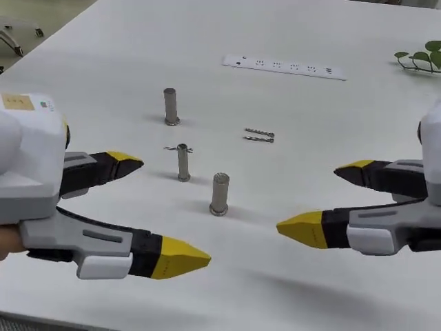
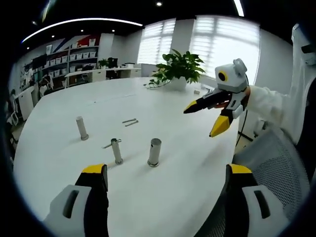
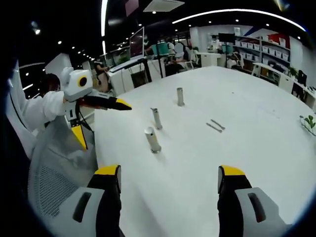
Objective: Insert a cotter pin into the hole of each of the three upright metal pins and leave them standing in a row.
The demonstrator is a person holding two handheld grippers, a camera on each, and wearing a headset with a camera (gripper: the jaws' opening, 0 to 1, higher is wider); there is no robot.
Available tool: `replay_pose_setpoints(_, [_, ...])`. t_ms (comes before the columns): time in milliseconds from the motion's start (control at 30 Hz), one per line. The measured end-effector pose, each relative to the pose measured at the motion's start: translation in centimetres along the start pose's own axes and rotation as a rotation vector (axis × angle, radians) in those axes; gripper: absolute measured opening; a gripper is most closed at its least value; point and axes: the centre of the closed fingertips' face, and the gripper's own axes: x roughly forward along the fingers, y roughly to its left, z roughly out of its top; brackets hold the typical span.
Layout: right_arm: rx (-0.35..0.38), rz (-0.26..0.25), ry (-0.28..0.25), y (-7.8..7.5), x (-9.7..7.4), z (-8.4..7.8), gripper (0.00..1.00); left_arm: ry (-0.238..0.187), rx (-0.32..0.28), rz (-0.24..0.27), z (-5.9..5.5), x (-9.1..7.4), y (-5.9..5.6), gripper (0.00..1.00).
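Now our left gripper [image 1: 172, 210] and right gripper [image 1: 307, 200] gape empty, middle pin [image 1: 183, 164] cottered, two cotters [image 1: 258, 139] loose nearby.

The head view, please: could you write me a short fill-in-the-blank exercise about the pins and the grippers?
1. Of the three metal pins, the ___ one carries the inserted cotter pin.
2. The loose cotter pins lying on the table number ___.
3. The left gripper and the right gripper both have jaws that are ___.
Missing words: middle; two; open.
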Motion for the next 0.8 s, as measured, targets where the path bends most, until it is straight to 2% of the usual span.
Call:
replay_pose_setpoints(67, [0.006, 0.010, 0.004, -0.4, 0.1, 0.1, 0.76, -0.014, -0.015, 0.001, 0.0, 0.0, 0.2, 0.99])
replay_pose_setpoints(233, [-0.058, 0.009, 0.039, -1.9, 0.5, 0.5, 0.67, 0.005, 0.003, 0.013, -0.3, -0.1, 0.3, 0.99])
replay_pose_setpoints(400, [-0.102, 0.034, 0.034, -3.0, 1.0, 1.8, 0.59, -0.003, 0.005, 0.007, -0.3, -0.1, 0.1, 0.98])
replay_pose_setpoints(600, [-0.242, 0.037, 0.121, -4.9, 1.9, 2.6, 0.54, -0.019, -0.010, 0.009, -0.1, -0.2, 0.2, 0.96])
replay_pose_setpoints(667, [-0.297, 0.056, 0.145, -5.1, 2.4, 2.9, 0.52, -0.022, -0.011, 0.009, 0.0, -0.2, 0.2, 0.95])
replay_pose_setpoints(800, [-0.340, 0.100, 0.184, -5.3, 3.3, 3.2, 0.48, -0.026, -0.012, 0.000, 0.1, -0.2, -0.1, 0.95])
